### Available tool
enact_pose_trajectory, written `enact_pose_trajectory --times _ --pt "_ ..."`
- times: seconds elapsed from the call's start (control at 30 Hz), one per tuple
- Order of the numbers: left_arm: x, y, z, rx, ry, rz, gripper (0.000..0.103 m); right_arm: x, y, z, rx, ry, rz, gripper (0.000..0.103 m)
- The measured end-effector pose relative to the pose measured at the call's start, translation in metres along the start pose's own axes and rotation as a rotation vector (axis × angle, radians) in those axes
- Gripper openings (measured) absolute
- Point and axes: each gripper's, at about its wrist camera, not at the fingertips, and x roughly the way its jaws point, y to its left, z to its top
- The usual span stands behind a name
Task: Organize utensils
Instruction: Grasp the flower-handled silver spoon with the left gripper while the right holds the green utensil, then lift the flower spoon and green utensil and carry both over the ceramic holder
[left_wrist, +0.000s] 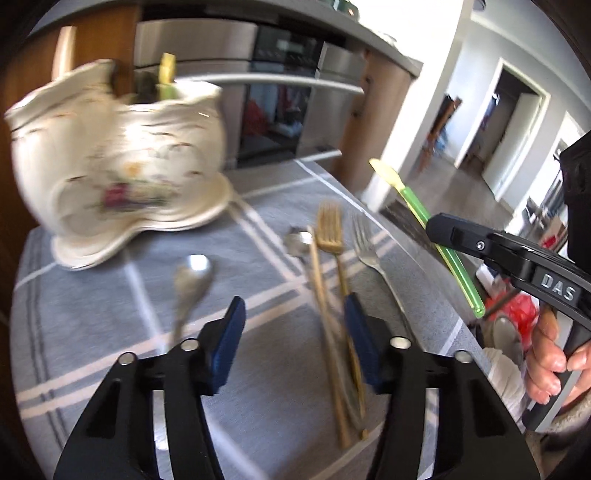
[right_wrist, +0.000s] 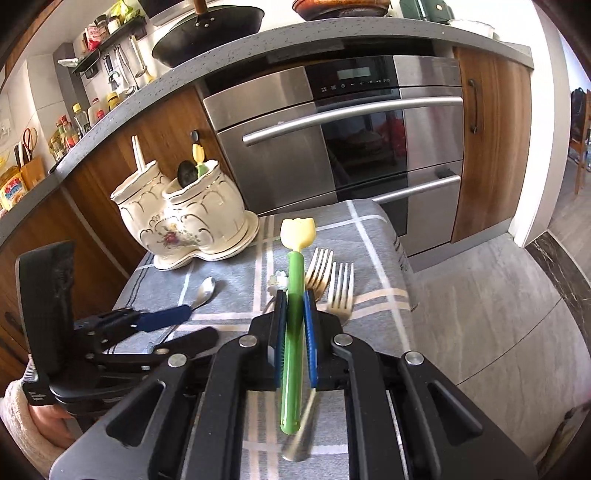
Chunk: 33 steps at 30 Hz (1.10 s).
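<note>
Blue pads of my right gripper (right_wrist: 295, 332) pinch the green handle of a plastic utensil (right_wrist: 293, 325) with a pale yellow tulip-shaped head, holding it clear above the grey checked tablecloth (right_wrist: 373, 236). Its head points toward the oven front, and its tail sticks out behind my pads.

My left gripper (left_wrist: 293, 332) hangs over the cloth with its fingers (left_wrist: 231, 332) partly spread and nothing between them. Just under its right finger lie a gold fork (left_wrist: 330, 236) and a gold chopstick-like rod (left_wrist: 325, 325), side by side; a silver fork (left_wrist: 369, 247) lies just beyond them toward the table edge. A small silver spoon (left_wrist: 299, 240) sits at the rod's far end, and another silver spoon (left_wrist: 190, 280) lies apart, near my left finger.

At the back of the cloth stands the cream ceramic utensil holder (right_wrist: 192, 221), a double pot with a flower pattern. One pot holds a dark spoon and a yellow-green utensil; the other holds a white stick. From the left wrist camera the holder is blurred.

My hand (left_wrist: 550, 354) grips the right tool's handle.
</note>
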Motion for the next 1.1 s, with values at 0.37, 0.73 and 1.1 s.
enact_pose_trajectory --times 0.37,0.73,1.1 --pt "0.048 -0.015 0.015 0.003 0.101 0.058 0.014 0.001 -0.020 0.001 0.023 -0.011 0.019 0.009" --pt "0.061 -0.014 0.029 0.015 0.119 0.122 0.013 0.000 -0.028 0.001 0.037 -0.019 0.033 0.009" --pt "0.068 -0.020 0.032 0.091 0.121 0.166 0.003 -0.001 -0.025 0.000 0.027 -0.020 0.036 0.009"
